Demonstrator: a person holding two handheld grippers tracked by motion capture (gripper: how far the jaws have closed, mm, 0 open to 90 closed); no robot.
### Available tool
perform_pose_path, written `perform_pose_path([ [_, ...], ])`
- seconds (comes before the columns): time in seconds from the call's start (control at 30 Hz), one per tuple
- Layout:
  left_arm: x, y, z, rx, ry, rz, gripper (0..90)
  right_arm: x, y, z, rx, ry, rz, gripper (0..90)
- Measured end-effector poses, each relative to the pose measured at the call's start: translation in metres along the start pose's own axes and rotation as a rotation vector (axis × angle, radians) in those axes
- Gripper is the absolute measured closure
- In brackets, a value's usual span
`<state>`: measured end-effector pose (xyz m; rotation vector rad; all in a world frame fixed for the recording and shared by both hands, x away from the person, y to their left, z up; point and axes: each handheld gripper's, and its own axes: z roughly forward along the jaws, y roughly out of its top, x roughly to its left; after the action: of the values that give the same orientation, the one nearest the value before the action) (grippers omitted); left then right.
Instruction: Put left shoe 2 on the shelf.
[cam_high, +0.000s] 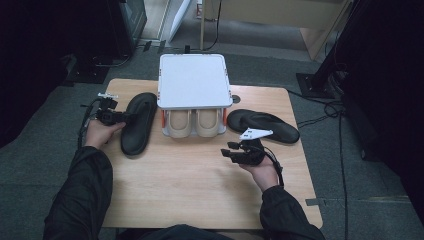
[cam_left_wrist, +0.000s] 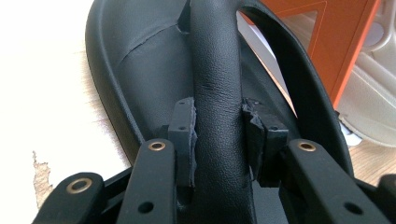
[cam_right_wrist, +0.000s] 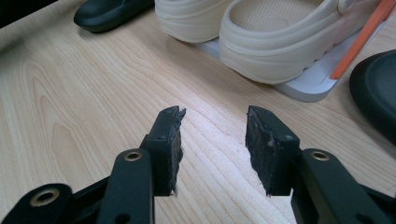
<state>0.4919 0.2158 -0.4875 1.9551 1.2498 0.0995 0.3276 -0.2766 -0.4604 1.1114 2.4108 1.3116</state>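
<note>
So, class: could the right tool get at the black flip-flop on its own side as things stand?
Probably yes: the right tool is open, holds nothing, and bare table lies between it and the nearby black flip-flop.

Black claws (cam_right_wrist: 212, 144), brass-ringed screws, dark sleeves (cam_high: 85, 195)

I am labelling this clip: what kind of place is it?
Probably a lab or workroom: a small wooden table on grey carpet, loose cables on the floor, and dark equipment stands around it.

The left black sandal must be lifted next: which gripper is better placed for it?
Left. The left gripper is already closed on the strap of the left sandal. The right gripper is open over bare table, away from it.
</note>
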Motion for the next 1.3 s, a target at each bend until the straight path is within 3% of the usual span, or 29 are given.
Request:
perform_pose_path([
  [0.27,-0.002,0.002,-0.001,-0.002,0.017,-0.015,68.2,-0.001,0.0,0.0,-0.002,-0.001,0.001,55.9],
  [0.67,-0.005,0.006,-0.01,-0.019,0.01,-0.061,68.5,0.0,0.001,0.0,-0.002,0.001,0.004,55.9],
  [0.73,-0.005,0.006,-0.014,-0.031,0.006,-0.085,68.5,-0.001,0.001,0.001,-0.005,0.003,0.001,55.9],
  [1.0,-0.011,0.009,-0.031,-0.071,-0.016,-0.119,68.5,0.0,0.005,0.004,-0.006,0.012,-0.004,55.9],
  [1.3,-0.021,0.013,-0.047,-0.071,-0.008,-0.118,68.4,0.0,0.008,0.007,-0.011,0.025,-0.013,55.7],
])
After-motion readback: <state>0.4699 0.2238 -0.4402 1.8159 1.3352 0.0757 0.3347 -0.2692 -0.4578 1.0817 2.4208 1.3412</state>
